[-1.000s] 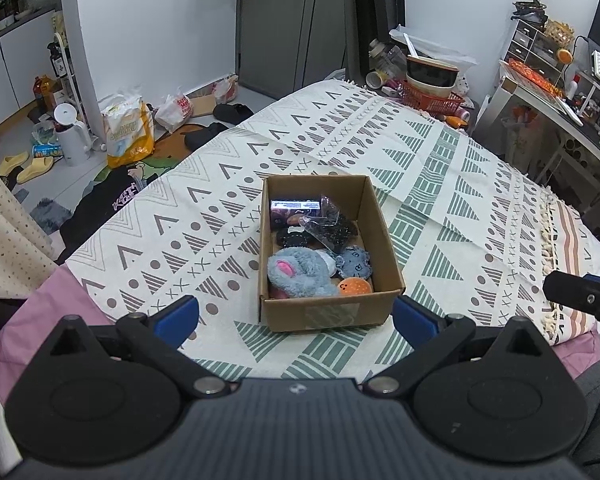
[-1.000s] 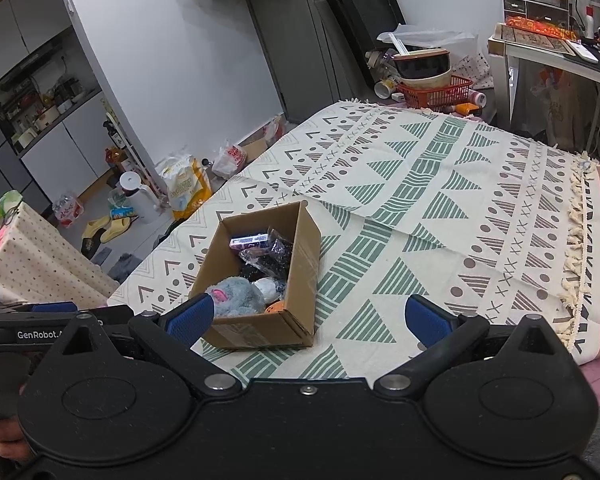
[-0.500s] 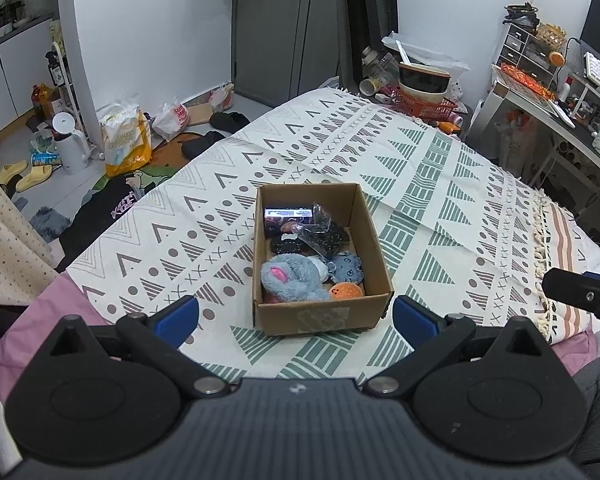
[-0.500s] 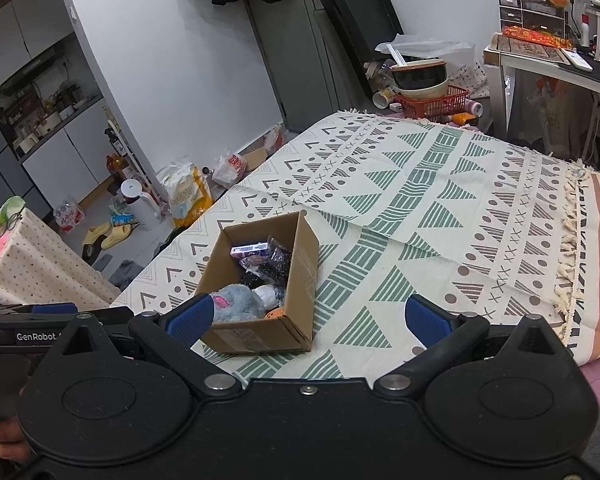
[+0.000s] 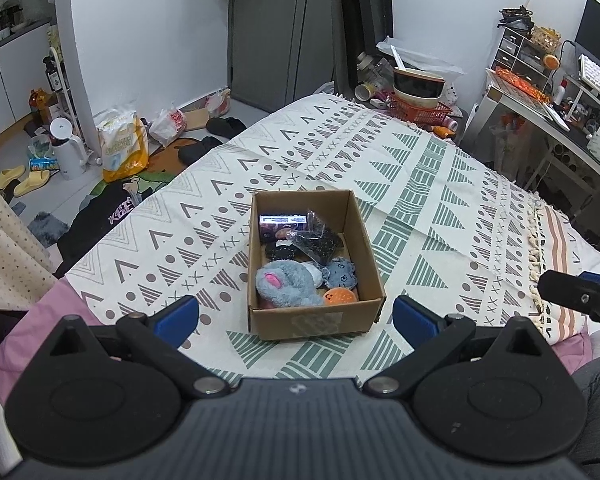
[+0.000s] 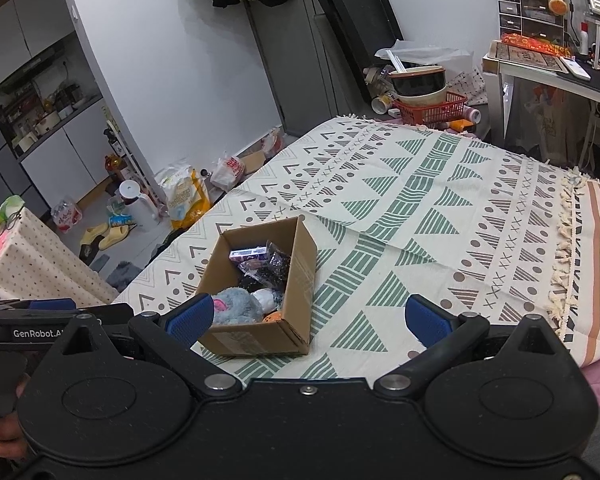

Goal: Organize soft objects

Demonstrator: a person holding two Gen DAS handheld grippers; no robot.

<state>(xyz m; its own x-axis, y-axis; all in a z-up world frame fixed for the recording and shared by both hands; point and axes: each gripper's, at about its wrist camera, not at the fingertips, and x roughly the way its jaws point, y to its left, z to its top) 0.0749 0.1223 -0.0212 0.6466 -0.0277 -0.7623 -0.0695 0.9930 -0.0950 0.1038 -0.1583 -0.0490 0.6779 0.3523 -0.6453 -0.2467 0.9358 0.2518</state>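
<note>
An open cardboard box (image 5: pixel 315 322) stands on the patterned bedspread (image 5: pixel 419 200). It holds a grey plush toy (image 5: pixel 284 286) with a pink patch, a small grey plush (image 5: pixel 341 274), an orange ball (image 5: pixel 339 296), a dark crinkly bag (image 5: pixel 317 240) and a purple packet (image 5: pixel 282 220). My left gripper (image 5: pixel 296 316) is open and empty, just short of the box's near wall. My right gripper (image 6: pixel 309 316) is open and empty, with the box (image 6: pixel 260 336) in front of its left finger. The grey plush (image 6: pixel 236 308) shows there too.
The bed's left edge drops to a floor with bags (image 5: pixel 122 148), a white kettle (image 5: pixel 66 152) and slippers (image 5: pixel 24 178). A red basket with bowls (image 5: pixel 417 100) sits past the bed's far end. A cluttered desk (image 5: pixel 559 120) stands on the right.
Both grippers have drawn back and risen a little, so the box sits slightly farther off in both views. The box and its contents have not moved.
</note>
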